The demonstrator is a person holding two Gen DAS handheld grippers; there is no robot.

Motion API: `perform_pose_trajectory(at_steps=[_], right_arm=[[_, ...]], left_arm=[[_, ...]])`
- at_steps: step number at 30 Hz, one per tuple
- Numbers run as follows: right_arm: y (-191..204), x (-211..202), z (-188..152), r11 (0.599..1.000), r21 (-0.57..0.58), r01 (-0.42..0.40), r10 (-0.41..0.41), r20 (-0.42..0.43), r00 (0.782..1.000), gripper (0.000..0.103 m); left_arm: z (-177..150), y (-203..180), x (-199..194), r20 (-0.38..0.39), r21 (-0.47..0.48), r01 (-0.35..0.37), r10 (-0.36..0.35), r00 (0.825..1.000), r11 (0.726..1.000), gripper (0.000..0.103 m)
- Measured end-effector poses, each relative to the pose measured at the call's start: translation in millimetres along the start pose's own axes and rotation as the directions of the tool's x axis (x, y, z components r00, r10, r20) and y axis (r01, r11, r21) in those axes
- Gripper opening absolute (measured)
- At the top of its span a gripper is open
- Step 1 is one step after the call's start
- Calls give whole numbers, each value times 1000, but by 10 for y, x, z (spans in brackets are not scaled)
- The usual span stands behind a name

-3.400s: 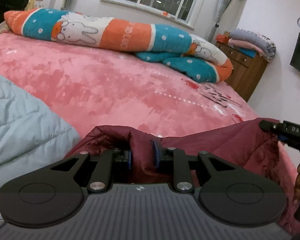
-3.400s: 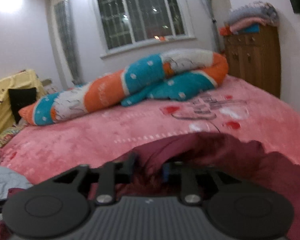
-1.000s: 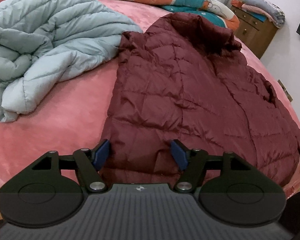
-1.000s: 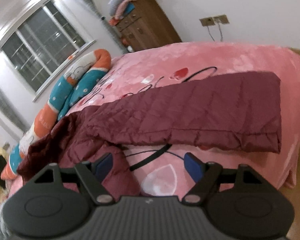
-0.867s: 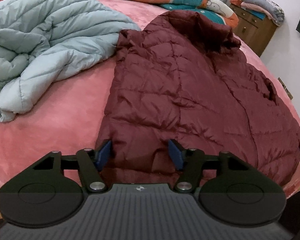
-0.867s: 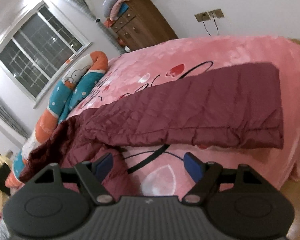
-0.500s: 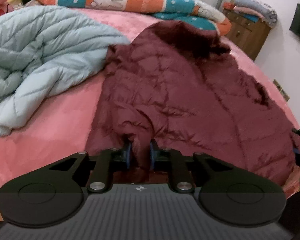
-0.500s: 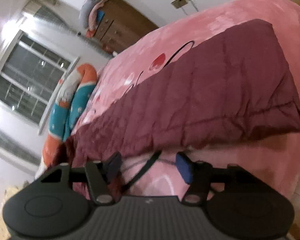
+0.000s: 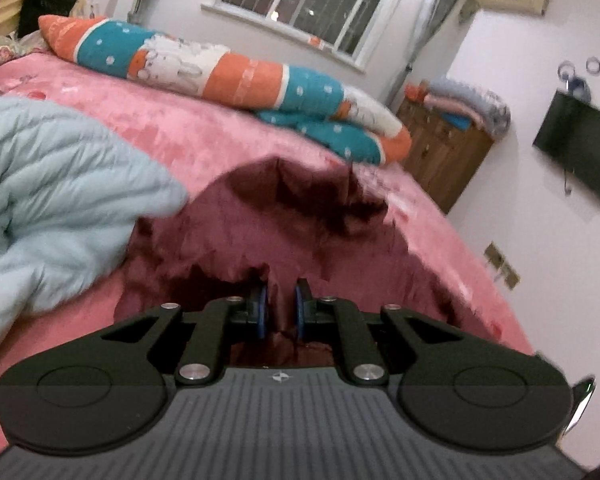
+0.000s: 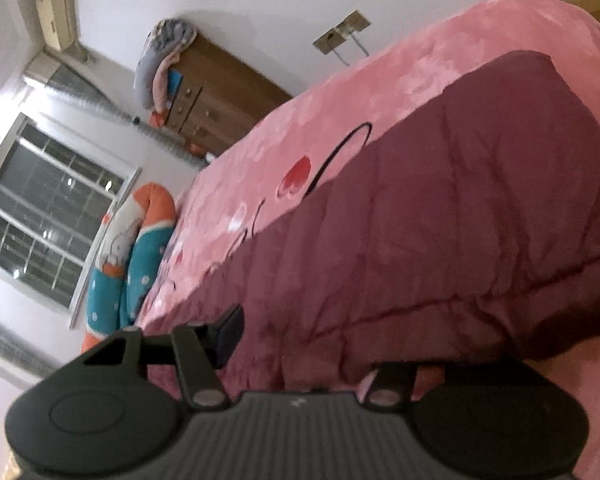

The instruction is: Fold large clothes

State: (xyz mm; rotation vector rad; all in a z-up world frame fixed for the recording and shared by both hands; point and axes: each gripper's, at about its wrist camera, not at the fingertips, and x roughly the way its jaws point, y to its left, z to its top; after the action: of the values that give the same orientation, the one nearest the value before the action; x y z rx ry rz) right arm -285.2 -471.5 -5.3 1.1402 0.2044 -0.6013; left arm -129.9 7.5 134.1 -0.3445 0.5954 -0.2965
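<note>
We see a dark red quilted jacket (image 9: 236,236) lying on the pink bed (image 9: 204,148). Its cloth is puffy, with stitched lines that cut it into padded panels, and it has many soft wrinkles. In the left wrist view the near hem is pulled up into a peak, so the body of the jacket slopes away from us toward the darker collar part, which lies farther up the bed. This view is a little blurred, so the fine stitching is hard to read there.

The left tongs (image 9: 281,308) are clenched on the hem: a thin fold of the red cloth stands between the two blue pads (image 9: 263,307), which press on it from both sides.

In the right wrist view a broad padded part of the jacket (image 10: 452,224), probably a sleeve, lies across the bed near its edge, above a printed pattern of a red heart and black lines on the cover. The right tongs (image 10: 312,344) have just been closing, and the thick red cloth is between the fingers. One finger (image 10: 228,332) shows beside the cloth; the other is hidden under it, so we cannot tell whether the pads press on it already.

A light blue jacket (image 9: 48,200) lies in a heap on the bed, to the left of the red one and touching its edge. A long pillow (image 9: 220,68) in orange, teal and white lies at the far side of the bed.
</note>
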Motion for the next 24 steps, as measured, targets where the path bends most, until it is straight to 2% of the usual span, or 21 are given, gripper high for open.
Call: perform_pose_trajectory(at_steps=[4, 8, 12, 14, 16, 19, 24], right_arm=[[49, 113, 73, 1000, -5, -3, 3, 34, 999, 57], [104, 227, 148, 1000, -26, 0, 2, 66, 998, 57], [127, 335, 204, 999, -30, 20, -17, 70, 997, 53], [203, 367, 183, 996, -68, 51, -47, 63, 997, 56], [311, 386, 148, 991, -130, 34, -28, 50, 998, 70], [404, 434, 107, 984, -180, 12, -9, 14, 1000, 72], [501, 410, 45, 968, -248, 24, -35, -42, 999, 73]], left_arm=[[195, -28, 101, 60, -32, 11, -9, 998, 999, 12], [171, -94, 200, 55, -20, 30, -29, 998, 999, 12], [8, -173, 383, -15, -3, 70, -70, 997, 998, 12], [-136, -233, 498, -65, 25, 85, -83, 994, 996, 12], [-267, -263, 647, -105, 32, 93, -89, 991, 995, 13], [-486, -317, 811, -159, 29, 101, -95, 983, 994, 13], [-748, -346, 859, -219, 40, 120, -109, 970, 992, 13]])
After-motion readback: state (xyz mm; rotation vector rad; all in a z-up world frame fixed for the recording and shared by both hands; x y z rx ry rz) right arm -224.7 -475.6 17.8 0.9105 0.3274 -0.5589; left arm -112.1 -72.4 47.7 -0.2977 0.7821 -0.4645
